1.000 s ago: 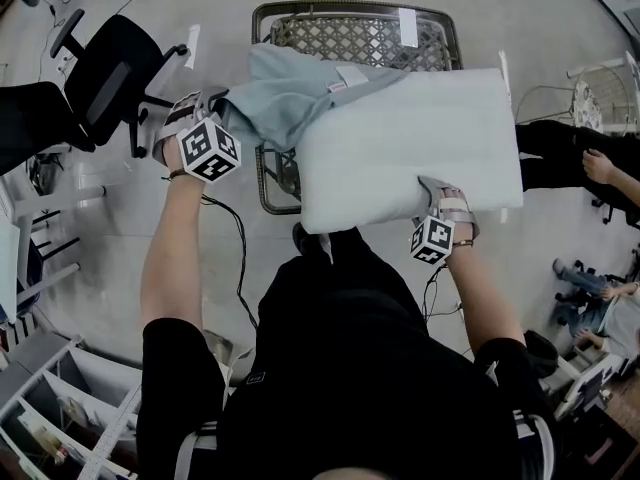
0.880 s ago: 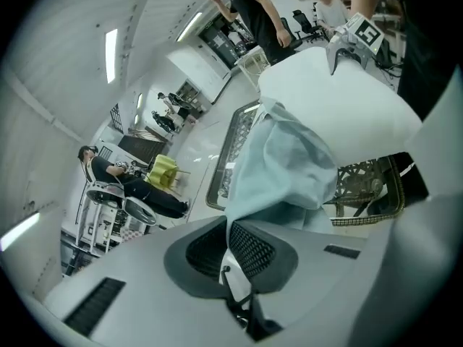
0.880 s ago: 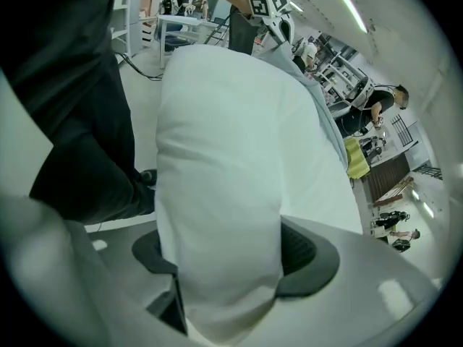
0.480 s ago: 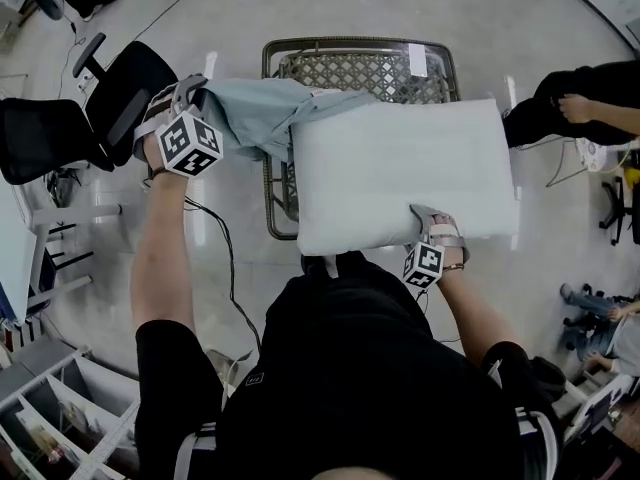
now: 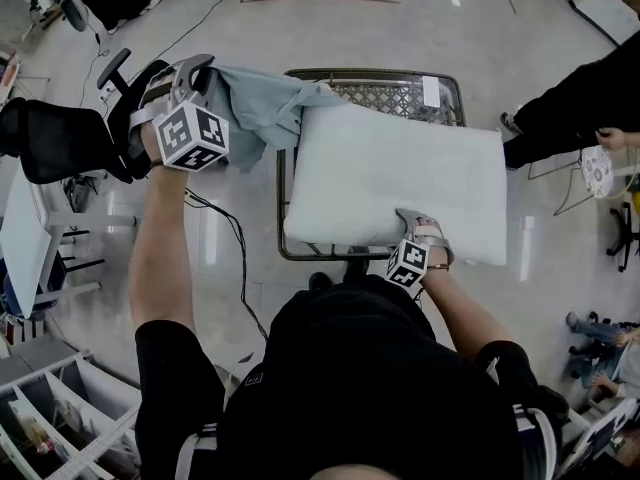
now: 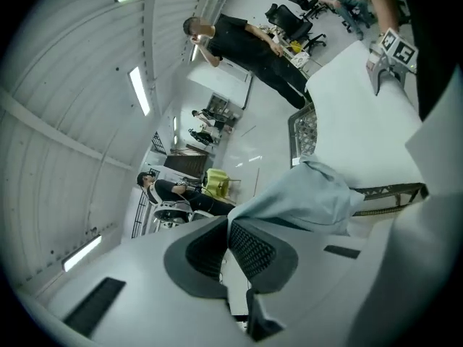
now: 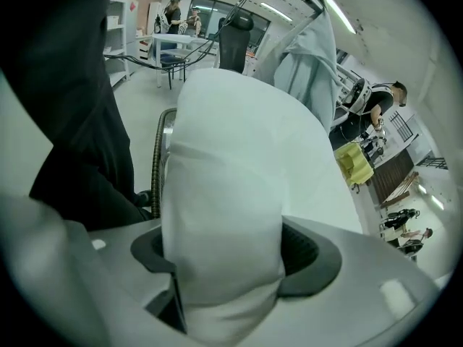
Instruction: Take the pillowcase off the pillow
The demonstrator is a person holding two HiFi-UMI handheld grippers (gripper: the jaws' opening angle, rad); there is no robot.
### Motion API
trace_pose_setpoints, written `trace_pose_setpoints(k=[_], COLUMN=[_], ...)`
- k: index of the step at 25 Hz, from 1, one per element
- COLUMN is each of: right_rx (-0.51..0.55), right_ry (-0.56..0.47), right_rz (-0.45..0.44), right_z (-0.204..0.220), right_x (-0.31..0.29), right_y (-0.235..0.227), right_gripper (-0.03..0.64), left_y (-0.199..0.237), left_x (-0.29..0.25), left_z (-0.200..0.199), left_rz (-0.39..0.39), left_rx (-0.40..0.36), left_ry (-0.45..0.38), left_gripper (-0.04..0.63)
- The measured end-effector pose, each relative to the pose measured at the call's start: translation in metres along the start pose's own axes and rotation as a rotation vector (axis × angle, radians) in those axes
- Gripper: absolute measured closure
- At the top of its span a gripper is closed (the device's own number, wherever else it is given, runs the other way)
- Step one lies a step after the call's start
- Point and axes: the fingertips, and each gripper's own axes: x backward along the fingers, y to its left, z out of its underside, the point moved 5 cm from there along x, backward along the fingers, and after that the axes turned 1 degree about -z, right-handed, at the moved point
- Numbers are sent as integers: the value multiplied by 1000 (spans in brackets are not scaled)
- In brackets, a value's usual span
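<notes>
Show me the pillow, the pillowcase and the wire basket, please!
pillow (image 5: 400,178): head view, middle of its white top face.
pillowcase (image 5: 260,108): head view, middle of the bunched blue-grey cloth.
wire basket (image 5: 380,96): head view, bare mesh at its far end.

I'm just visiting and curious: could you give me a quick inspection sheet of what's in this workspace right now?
Surface: glossy pale floor; no table seen.
Job's things: white rectangular pillow, bare, held above a metal mesh basket; grey-blue fabric pillowcase bunched at its far-left corner.
Clutter: nothing seen.
Tools: left tool shut on the pillowcase; right tool shut on the pillow's near edge.
Cables: black cable trailing down from the left tool.
Surroundings: black office chair, white shelves, bystander in black.
</notes>
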Motion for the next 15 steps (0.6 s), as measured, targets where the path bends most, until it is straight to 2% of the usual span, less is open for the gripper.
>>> trace_pose_setpoints(k=[9,12,15], right_rx=[119,130,121], right_ry=[-34,-48,-48], right_rz=[-52,-60,-74], right_z=[-29,-38,-43], right_x=[-17,-22,-27], right_y=[4,2,2], right_gripper=[244,244,232], left_y=[65,82,107], left_x=[23,34,49], left_z=[29,28,24], left_rz=[-103,-145,-204], left_rx=[13,2,23], left_ry=[72,83,70], left_gripper=[584,584,586])
